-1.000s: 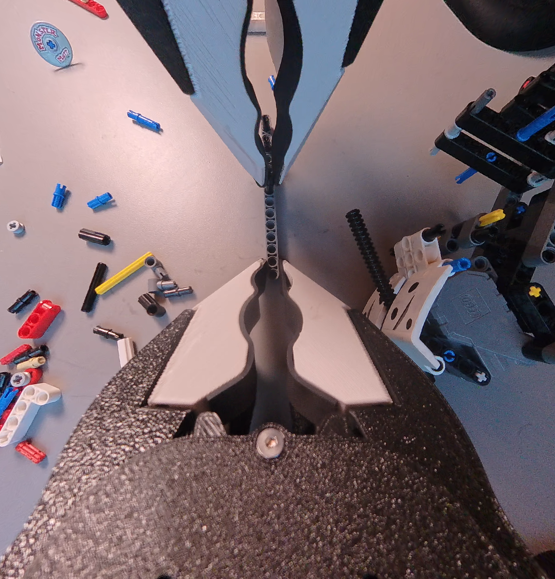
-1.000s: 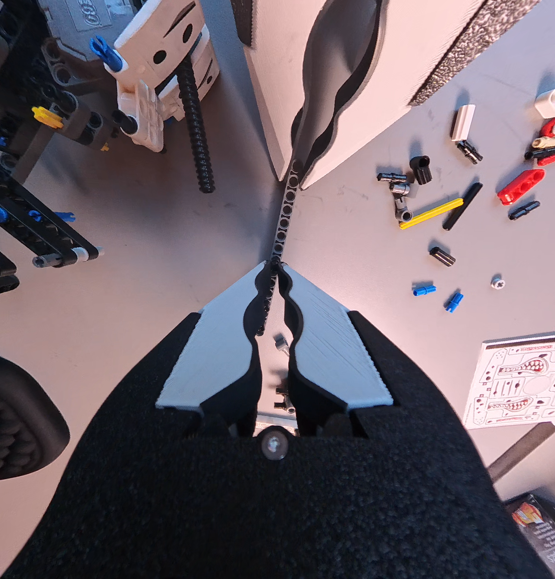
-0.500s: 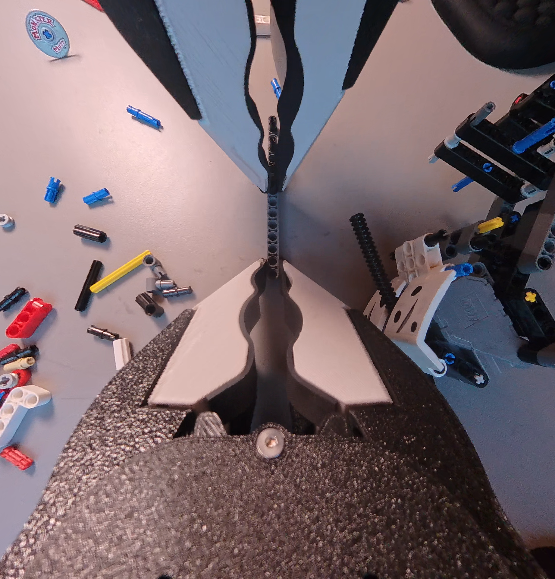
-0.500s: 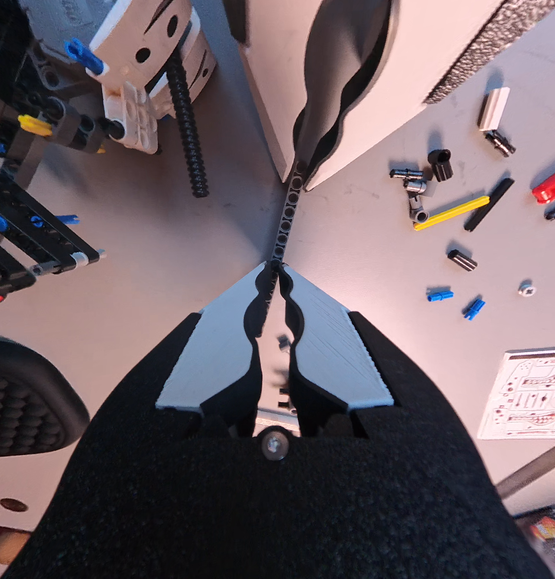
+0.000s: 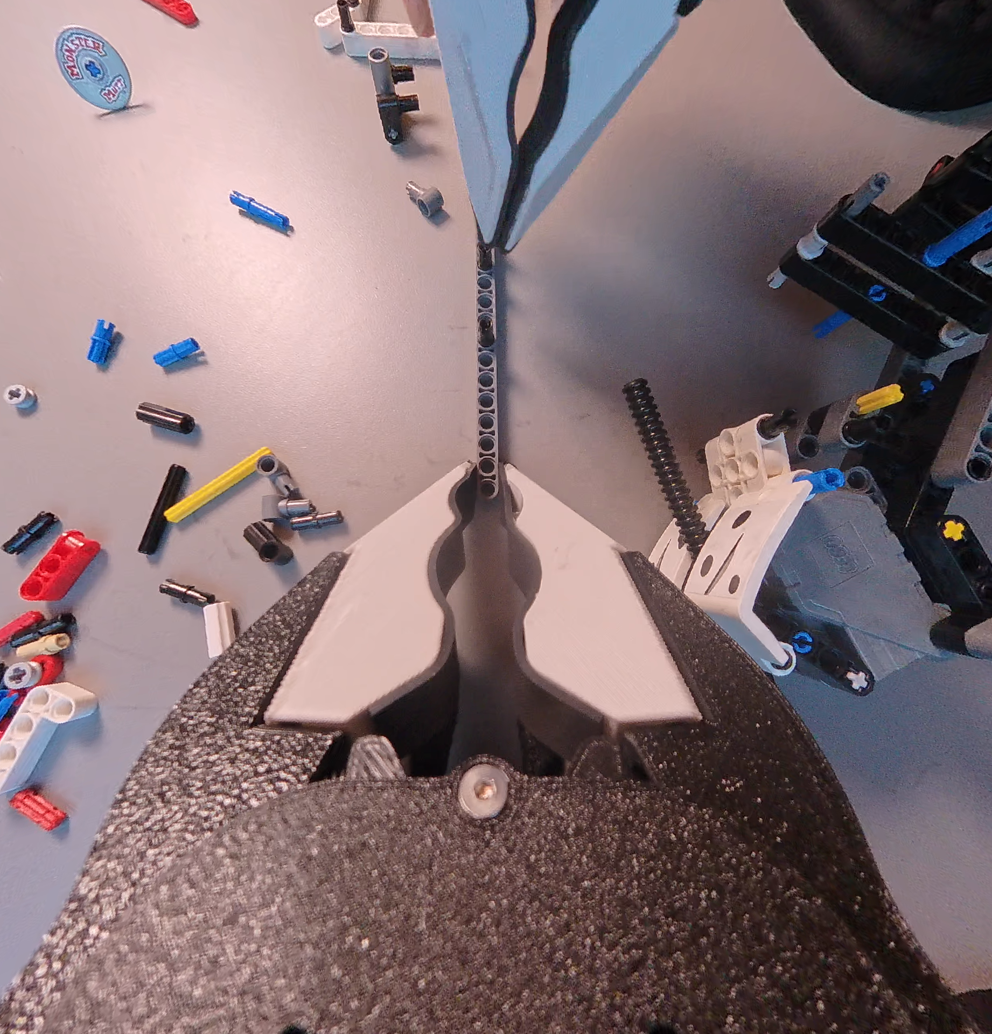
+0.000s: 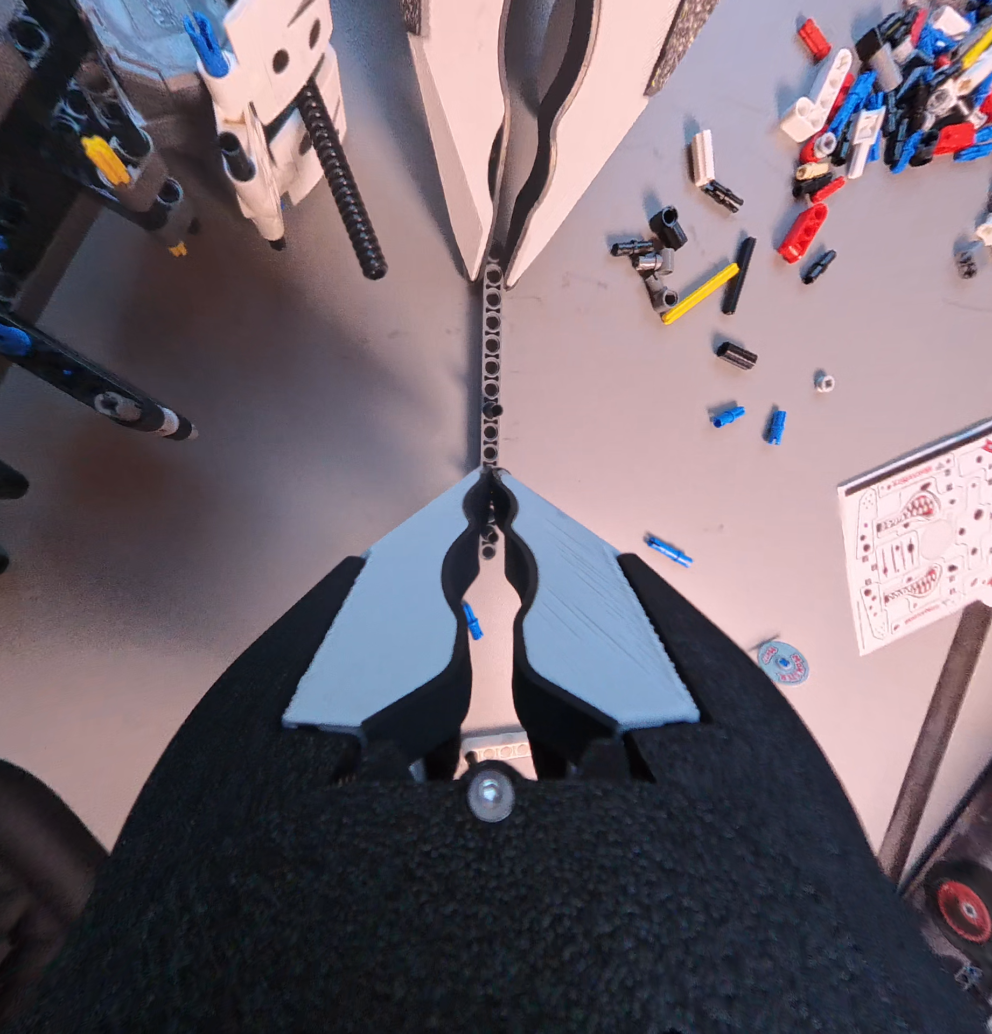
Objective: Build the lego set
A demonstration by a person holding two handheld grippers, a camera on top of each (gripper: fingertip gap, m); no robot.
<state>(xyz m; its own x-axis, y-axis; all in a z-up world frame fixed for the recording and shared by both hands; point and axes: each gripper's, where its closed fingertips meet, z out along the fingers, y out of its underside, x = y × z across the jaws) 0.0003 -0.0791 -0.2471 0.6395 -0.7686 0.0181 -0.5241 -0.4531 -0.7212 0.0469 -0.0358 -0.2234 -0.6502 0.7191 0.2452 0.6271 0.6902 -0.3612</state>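
A long, thin grey plastic beam with a row of holes [image 5: 486, 391] is held in the air above the grey worktop [image 5: 326, 313], one end pinched shut in the left tool [image 5: 487, 485], the other in the right tool [image 6: 491, 475], likely to keep it steady. It points straight from one tool tip to the other. A small black peg [image 5: 486, 325] sits in one hole.

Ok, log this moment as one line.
left gripper: shut on beam | right gripper: shut on beam's other end | beam above table
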